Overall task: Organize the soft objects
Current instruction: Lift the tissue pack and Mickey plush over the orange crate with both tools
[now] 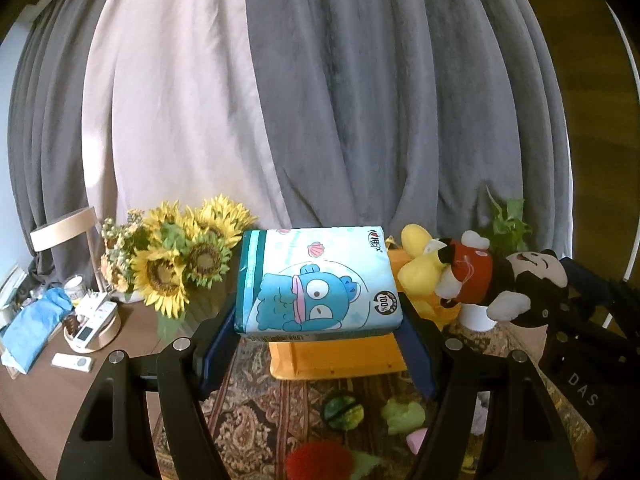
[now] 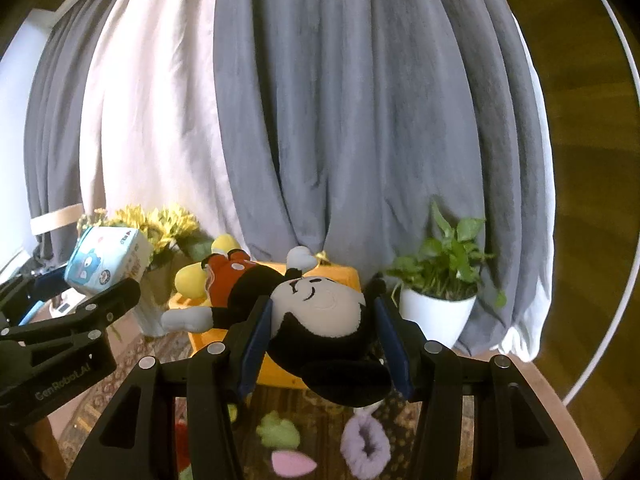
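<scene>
My left gripper is shut on a blue tissue pack with a cartoon fish, held in the air above an orange box. My right gripper is shut on the head of a Mickey Mouse plush, held over the same orange box. The plush also shows at the right of the left wrist view, and the pack at the left of the right wrist view. Small soft toys lie on the patterned cloth below: green, red, pink, purple.
Sunflowers in a vase stand at the left. A white potted plant stands at the right. A tray with small items and a blue cloth lie on the wooden table. Grey and white curtains hang behind.
</scene>
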The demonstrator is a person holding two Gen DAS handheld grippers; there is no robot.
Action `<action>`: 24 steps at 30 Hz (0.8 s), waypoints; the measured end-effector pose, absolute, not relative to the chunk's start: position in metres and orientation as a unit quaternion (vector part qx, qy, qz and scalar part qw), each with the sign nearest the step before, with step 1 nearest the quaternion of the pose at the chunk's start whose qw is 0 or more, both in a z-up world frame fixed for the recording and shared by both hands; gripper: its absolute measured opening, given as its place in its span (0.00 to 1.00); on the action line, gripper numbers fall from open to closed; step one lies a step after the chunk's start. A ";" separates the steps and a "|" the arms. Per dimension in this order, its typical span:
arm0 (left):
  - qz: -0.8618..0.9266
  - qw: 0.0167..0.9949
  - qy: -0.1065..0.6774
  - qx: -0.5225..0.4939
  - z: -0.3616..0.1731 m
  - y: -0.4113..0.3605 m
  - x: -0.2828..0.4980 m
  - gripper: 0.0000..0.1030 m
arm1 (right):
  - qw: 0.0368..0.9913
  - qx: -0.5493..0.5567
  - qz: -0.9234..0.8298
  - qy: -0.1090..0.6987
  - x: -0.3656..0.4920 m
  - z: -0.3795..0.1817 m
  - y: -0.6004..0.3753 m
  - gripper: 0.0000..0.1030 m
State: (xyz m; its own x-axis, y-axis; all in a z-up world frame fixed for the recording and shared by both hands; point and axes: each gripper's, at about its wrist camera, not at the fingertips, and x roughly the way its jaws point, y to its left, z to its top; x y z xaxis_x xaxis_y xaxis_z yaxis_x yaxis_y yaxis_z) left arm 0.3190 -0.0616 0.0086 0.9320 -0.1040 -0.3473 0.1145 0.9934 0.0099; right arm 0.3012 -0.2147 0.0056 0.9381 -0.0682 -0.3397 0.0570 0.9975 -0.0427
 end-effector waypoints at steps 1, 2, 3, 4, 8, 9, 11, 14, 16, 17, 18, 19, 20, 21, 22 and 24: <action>-0.056 0.983 0.175 0.014 0.009 -0.062 0.323 0.70 | 0.985 -0.016 -0.031 0.170 0.304 0.007 -0.215 0.52; -0.056 0.983 0.174 0.014 0.010 -0.062 0.327 0.70 | 0.985 -0.018 -0.031 0.166 0.308 0.009 -0.216 0.52; -0.057 0.983 0.173 0.014 0.010 -0.063 0.330 0.70 | 0.986 -0.019 -0.030 0.163 0.312 0.010 -0.216 0.52; -0.057 0.983 0.173 0.015 0.010 -0.063 0.335 0.70 | 0.986 -0.021 -0.030 0.160 0.315 0.011 -0.217 0.52; -0.053 0.984 0.170 0.016 0.011 -0.066 0.359 0.70 | 0.988 -0.023 -0.024 0.150 0.333 0.013 -0.220 0.52; -0.053 0.984 0.171 0.016 0.011 -0.066 0.365 0.70 | 0.988 -0.023 -0.022 0.149 0.340 0.013 -0.221 0.52; -0.049 0.983 0.175 0.017 0.011 -0.067 0.380 0.70 | 0.988 -0.023 -0.018 0.148 0.352 0.013 -0.222 0.52; -0.047 0.981 0.185 0.020 0.007 -0.068 0.400 0.70 | 0.988 -0.021 -0.010 0.152 0.374 0.012 -0.225 0.52; -0.047 0.980 0.194 0.020 0.004 -0.068 0.415 0.70 | 0.987 -0.018 -0.003 0.159 0.389 0.009 -0.226 0.52; -0.046 0.979 0.199 0.020 0.002 -0.068 0.423 0.70 | 0.987 -0.017 -0.001 0.162 0.396 0.008 -0.227 0.52; -0.047 0.978 0.204 0.019 0.000 -0.067 0.430 0.70 | 0.986 -0.016 0.001 0.166 0.405 0.006 -0.228 0.52; -0.047 0.977 0.209 0.018 -0.002 -0.067 0.436 0.70 | 0.985 -0.015 0.002 0.170 0.412 0.004 -0.228 0.52; -0.048 0.975 0.215 0.018 -0.005 -0.067 0.444 0.70 | 0.985 -0.012 0.004 0.174 0.420 0.002 -0.229 0.52; -0.050 0.974 0.219 0.017 -0.007 -0.067 0.450 0.70 | 0.984 -0.011 0.006 0.179 0.428 0.000 -0.230 0.52; -0.052 0.973 0.224 0.016 -0.009 -0.066 0.456 0.70 | 0.983 -0.012 0.008 0.184 0.434 -0.003 -0.230 0.52; -0.057 0.969 0.240 0.015 -0.014 -0.067 0.472 0.70 | 0.981 -0.013 0.013 0.192 0.448 -0.007 -0.229 0.52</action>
State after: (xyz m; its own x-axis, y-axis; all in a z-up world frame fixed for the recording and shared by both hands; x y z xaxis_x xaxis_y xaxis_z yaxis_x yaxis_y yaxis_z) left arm 0.4721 -0.0668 -0.0138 0.8783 -0.1026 -0.4670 0.1168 0.9932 0.0014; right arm 0.4480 -0.2290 -0.0068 0.9263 0.0198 -0.3763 -0.0300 0.9993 -0.0213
